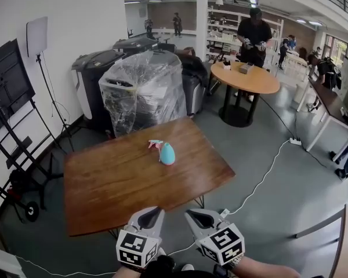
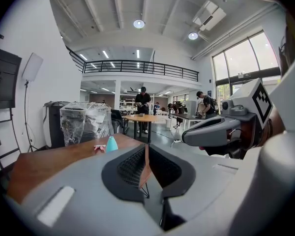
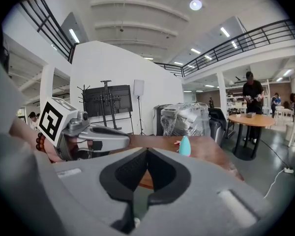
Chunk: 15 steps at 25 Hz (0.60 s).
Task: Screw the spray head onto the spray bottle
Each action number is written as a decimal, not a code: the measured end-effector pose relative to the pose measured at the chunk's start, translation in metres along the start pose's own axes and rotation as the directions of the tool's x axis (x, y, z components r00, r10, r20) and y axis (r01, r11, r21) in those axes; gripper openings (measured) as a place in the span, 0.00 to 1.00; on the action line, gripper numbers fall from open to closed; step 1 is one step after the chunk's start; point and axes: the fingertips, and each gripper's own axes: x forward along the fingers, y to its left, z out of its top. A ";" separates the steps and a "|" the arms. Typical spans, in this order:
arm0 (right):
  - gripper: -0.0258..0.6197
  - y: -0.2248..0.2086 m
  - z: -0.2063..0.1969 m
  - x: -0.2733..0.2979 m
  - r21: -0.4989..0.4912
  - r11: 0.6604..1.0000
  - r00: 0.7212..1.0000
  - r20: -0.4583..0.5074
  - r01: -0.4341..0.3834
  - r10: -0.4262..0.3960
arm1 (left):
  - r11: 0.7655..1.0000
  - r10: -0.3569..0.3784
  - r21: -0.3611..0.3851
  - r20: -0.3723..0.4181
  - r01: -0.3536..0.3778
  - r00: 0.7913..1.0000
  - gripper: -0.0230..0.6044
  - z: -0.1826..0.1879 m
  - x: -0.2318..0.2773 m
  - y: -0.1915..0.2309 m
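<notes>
- Toward the far side of the wooden tabletop (image 1: pixel 116 184), right of centre: teal spray bottle (image 1: pixel 167 154), small and rounded, seemingly upright. Judged light, of hard smooth plastic, apt to slide or tip. Best taken round the belly, low down.
- Just left of the bottle, touching or nearly so (cannot tell which): pink spray head (image 1: pixel 155 144), lying on the wood. Judged very light and stiff, with thin projecting parts. Best held by the collar.
- Left claw (image 1: pixel 149 214) and right claw (image 1: pixel 199 215): both closed and empty, side by side off the near edge, well apart from both items.
- Beyond the far edge: plastic-wrapped machine (image 1: pixel 142 88), round table (image 1: pixel 246 80).
- Floor, right: white cable (image 1: pixel 267 172).
- Obstructions: none judged. Only bare wood lies between claws and bottle.
</notes>
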 end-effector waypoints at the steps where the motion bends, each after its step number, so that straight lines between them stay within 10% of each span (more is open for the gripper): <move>1: 0.03 -0.005 0.001 0.005 -0.001 1.000 1.000 -0.003 0.001 -0.001 | 1.000 0.000 -0.002 -0.001 0.000 1.000 0.09 0.000 0.006 0.005; 15: 0.03 -0.082 0.033 0.125 0.005 0.997 0.995 -0.067 0.081 -0.080 | 0.993 -0.101 -0.071 -0.045 0.097 0.994 0.27 0.005 0.114 0.107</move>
